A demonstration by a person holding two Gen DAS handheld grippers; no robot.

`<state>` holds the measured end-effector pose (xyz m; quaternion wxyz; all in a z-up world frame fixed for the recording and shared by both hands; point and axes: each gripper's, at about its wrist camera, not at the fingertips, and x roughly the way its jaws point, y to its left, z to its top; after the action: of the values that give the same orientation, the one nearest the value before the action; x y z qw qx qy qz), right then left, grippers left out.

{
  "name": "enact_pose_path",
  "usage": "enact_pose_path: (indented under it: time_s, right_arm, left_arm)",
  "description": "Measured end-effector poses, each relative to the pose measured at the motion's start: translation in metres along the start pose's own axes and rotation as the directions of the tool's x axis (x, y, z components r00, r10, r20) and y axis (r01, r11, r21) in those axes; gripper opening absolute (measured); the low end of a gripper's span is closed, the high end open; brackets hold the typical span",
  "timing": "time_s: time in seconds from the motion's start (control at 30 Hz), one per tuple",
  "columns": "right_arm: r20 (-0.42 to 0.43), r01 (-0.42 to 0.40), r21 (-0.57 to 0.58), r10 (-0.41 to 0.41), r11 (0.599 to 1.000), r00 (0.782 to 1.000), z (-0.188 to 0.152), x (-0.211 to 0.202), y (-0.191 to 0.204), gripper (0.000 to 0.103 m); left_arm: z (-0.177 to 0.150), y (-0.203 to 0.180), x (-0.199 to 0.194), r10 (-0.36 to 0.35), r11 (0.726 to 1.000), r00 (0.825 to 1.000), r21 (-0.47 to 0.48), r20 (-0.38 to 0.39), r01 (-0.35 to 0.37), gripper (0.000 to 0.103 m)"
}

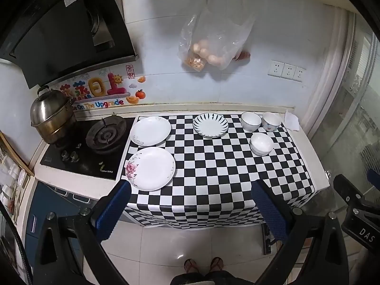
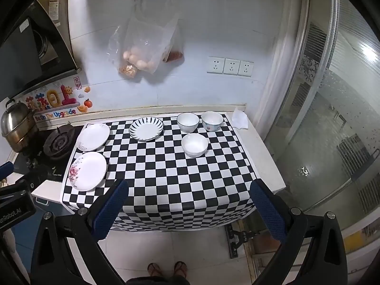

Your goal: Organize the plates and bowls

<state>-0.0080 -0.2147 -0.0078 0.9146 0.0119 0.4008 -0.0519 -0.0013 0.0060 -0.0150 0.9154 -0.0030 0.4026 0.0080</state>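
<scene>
Three plates lie on the checkered cloth (image 1: 213,166): a rose-patterned plate (image 1: 150,168) (image 2: 87,171) at front left, a plain white plate (image 1: 150,130) (image 2: 93,137) behind it, and a blue-striped plate (image 1: 210,125) (image 2: 146,128) at back centre. Three bowls stand at back right: a blue-rimmed one (image 1: 251,121) (image 2: 187,122), a flowered one (image 1: 271,121) (image 2: 212,121), and a plain white one (image 1: 261,143) (image 2: 194,144). My left gripper (image 1: 190,209) and right gripper (image 2: 188,207) are both open and empty, held above the counter's front edge.
A gas hob (image 1: 105,134) with a steel steamer pot (image 1: 51,116) is left of the cloth. A crumpled tissue (image 2: 240,118) lies at the back right corner. A plastic bag of eggs (image 1: 211,45) hangs on the wall. A glass door (image 2: 332,118) is on the right.
</scene>
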Motion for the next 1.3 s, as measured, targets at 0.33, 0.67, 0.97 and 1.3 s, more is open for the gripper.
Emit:
enact_pose_path:
  time_s: [0.33, 0.67, 0.97, 1.3]
  right_arm:
    - [0.011, -0.003, -0.001, 0.003, 1.0, 1.0, -0.001, -0.001, 0.0, 0.103]
    - [0.01, -0.009, 0.001, 0.009, 1.0, 1.0, 0.0, -0.002, 0.0, 0.103]
    - [0.011, -0.01, 0.003, 0.01, 1.0, 1.0, -0.001, -0.002, -0.001, 0.103]
    - [0.012, -0.014, 0.001, 0.014, 1.0, 1.0, -0.001, -0.003, -0.001, 0.103]
  left_arm:
    - [0.002, -0.006, -0.005, 0.017, 1.0, 1.0, 0.006, 0.014, -0.017, 0.103]
    - [0.005, -0.006, -0.006, 0.017, 1.0, 1.0, 0.006, 0.012, -0.017, 0.103]
    - [0.004, -0.007, -0.008, 0.017, 1.0, 1.0, 0.006, 0.012, -0.017, 0.103]
    - [0.003, -0.011, -0.012, 0.026, 1.0, 0.999, 0.003, 0.022, -0.026, 0.103]
